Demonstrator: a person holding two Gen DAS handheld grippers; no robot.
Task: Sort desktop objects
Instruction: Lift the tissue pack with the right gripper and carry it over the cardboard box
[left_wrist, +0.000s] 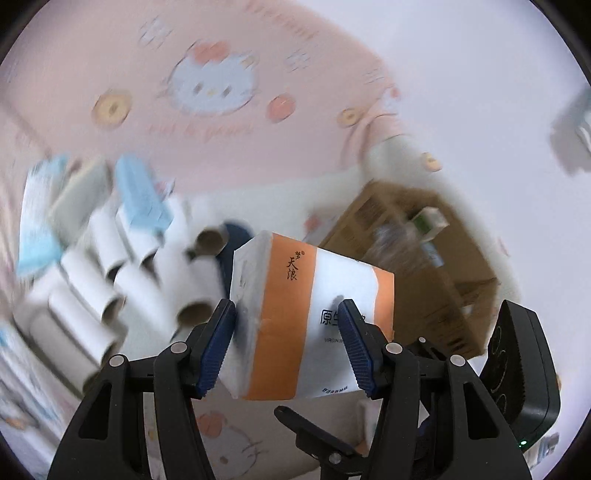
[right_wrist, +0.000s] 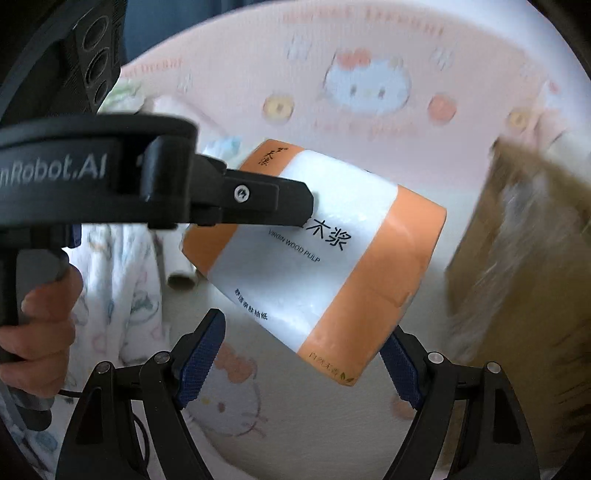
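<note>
Tissue pack (left_wrist: 310, 317), orange and white, is pinched in my left claw (left_wrist: 288, 343) and lifted off the tabletop (left_wrist: 480, 92), cardboard box (left_wrist: 424, 266) just behind. My right claw (right_wrist: 303, 354) hangs wide open under it, gripping nothing.

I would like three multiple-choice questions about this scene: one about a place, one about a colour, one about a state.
1. Where is the cardboard box in the left wrist view?
A. right of the tissue pack
B. left of it
C. under the paper rolls

2. Which colour are the bands on the tissue pack?
A. green
B. orange
C. black

3. How is the left gripper?
A. empty
B. out of view
C. holding the pack

Answers: 1 A, the box lies right of the pack. 2 B, orange bands beside white. 3 C, its jaws press both sides of the pack.
</note>
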